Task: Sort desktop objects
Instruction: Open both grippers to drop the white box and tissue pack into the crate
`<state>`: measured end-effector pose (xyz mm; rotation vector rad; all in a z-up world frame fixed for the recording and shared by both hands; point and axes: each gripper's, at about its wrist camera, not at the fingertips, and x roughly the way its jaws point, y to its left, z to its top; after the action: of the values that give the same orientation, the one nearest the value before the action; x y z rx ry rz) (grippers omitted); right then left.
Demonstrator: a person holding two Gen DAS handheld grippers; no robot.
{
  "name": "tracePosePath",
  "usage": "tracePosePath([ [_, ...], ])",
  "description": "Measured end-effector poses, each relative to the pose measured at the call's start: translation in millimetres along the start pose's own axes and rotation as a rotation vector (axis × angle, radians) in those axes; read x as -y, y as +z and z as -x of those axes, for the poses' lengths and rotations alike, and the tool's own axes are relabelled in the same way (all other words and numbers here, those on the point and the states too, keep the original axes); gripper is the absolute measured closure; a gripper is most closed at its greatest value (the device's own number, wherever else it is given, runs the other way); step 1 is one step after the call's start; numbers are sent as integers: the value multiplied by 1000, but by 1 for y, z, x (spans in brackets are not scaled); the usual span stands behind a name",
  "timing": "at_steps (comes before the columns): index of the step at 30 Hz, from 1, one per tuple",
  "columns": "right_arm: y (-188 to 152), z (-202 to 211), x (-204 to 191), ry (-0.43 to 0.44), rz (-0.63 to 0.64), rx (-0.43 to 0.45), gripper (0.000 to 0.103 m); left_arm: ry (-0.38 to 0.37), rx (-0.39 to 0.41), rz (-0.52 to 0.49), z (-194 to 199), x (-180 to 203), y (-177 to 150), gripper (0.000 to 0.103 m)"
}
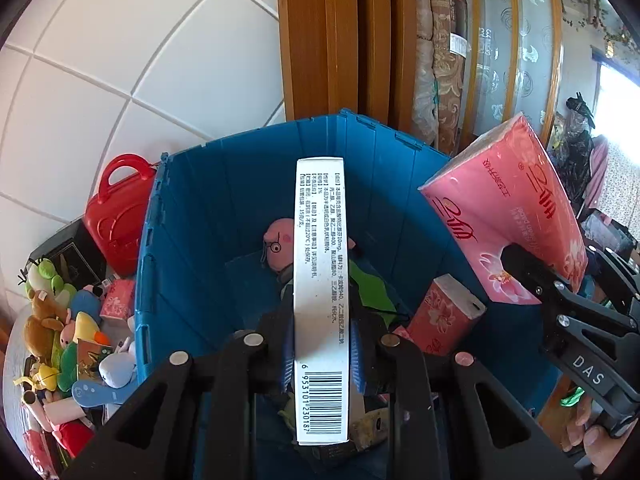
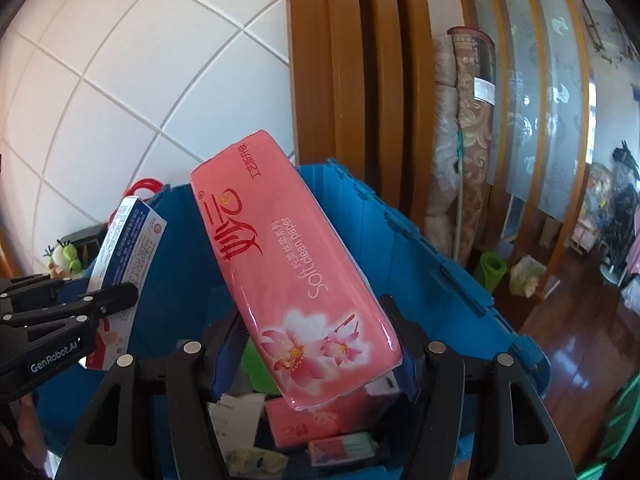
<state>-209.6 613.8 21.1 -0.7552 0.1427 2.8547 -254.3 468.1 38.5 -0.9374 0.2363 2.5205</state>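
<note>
Nearest the left wrist camera, the left gripper point(image 1: 322, 354) has its jaws drawn almost together, clamped on the narrow sides of a white box point(image 1: 320, 300) that stands on end, barcode toward the lens. Box and gripper hang above the open top of a blue crate point(image 1: 192, 216), whose walls rise on the left and far sides.

To the right, the right gripper point(image 2: 316, 354) stands about half open, its blue pads pressed against the long sides of a pink tissue pack point(image 2: 288, 264). This pack tilts up and away to the left, its far end over the crate's far rim, just in front of the tiled wall point(image 2: 120, 60).

Down in the crate lie a pink plush point(image 1: 280, 240), something green point(image 1: 370, 288), another tissue pack point(image 1: 444, 320) leaning toward the right wall, and smaller packets near the front. Bare blue floor shows at the left of the crate's bottom.

Outside the left wall sit a red case point(image 1: 120, 216) and a heap of soft toys point(image 1: 64, 320), close against the crate. Behind the far right corner stands a wooden door frame point(image 2: 352, 80) with rolled carpets point(image 2: 464, 140) beside it; open wooden floor point(image 2: 580, 340) lies at the right.
</note>
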Motion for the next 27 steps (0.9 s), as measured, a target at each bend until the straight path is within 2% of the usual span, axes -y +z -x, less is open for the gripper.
tracePosePath([
  [6, 0, -6, 4, -27, 4, -2, 40, 7, -17, -4, -2, 8, 1, 81],
  [8, 0, -6, 4, -46, 10, 6, 40, 11, -32, 2, -4, 7, 2, 77],
  [9, 0, -5, 4, -56, 15, 11, 39, 16, -33, 7, -3, 7, 1, 68],
  [10, 1, -4, 4, -66, 19, 17, 38, 20, -31, 11, -3, 6, 1, 53],
  [11, 1, -2, 4, -78, 20, 22, 36, 21, -27, 15, -1, 5, 1, 46],
  [12, 2, -1, 4, -86, 20, 24, 29, 17, -19, 17, 2, 4, 0, 33],
  [13, 2, 0, 4, -90, 16, 25, 15, 16, -11, 20, 5, 3, -1, 25],
  [15, 2, 3, 3, -91, 14, 31, 2, 13, -4, 23, 10, 0, -3, 23],
  [23, -1, 17, -14, -104, 14, 38, 0, 28, 18, 57, 36, -20, -15, 23],
  [27, -3, 30, -29, -67, 12, 53, 0, 49, 55, 71, 57, -35, -25, 23],
])
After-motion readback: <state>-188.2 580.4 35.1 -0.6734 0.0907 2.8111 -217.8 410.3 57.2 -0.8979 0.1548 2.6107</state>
